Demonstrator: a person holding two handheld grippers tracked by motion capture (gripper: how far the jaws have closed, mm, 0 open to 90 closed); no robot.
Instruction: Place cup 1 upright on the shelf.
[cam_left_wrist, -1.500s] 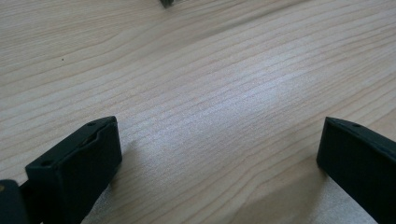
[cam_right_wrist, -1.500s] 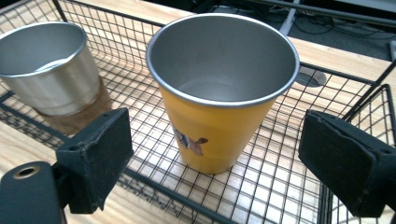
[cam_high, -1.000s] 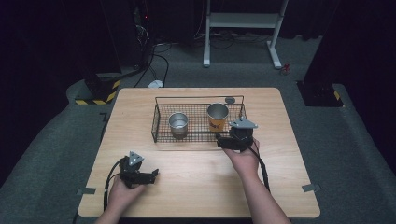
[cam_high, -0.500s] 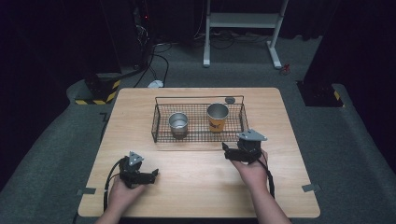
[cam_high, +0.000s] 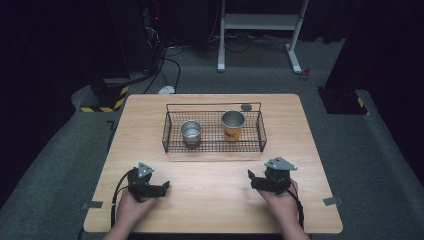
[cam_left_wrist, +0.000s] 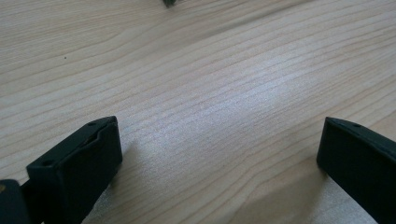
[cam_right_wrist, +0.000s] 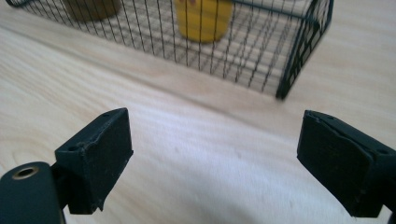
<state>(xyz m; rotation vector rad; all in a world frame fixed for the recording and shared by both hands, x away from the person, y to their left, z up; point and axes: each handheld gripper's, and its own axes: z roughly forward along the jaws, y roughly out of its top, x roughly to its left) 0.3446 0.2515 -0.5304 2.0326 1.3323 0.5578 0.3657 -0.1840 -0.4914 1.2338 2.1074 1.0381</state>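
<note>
On the bench (cam_high: 210, 200), both tools, left (cam_high: 162, 187) and right (cam_high: 252, 179), rest with jaws apart and empty, near the basket (cam_high: 214, 148) holding two cups.

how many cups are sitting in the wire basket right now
2. A steel cup stands in the left half of the basket; a yellow cup stands upright right of it, nearer the back wall. Nothing appears hidden behind either.
</note>
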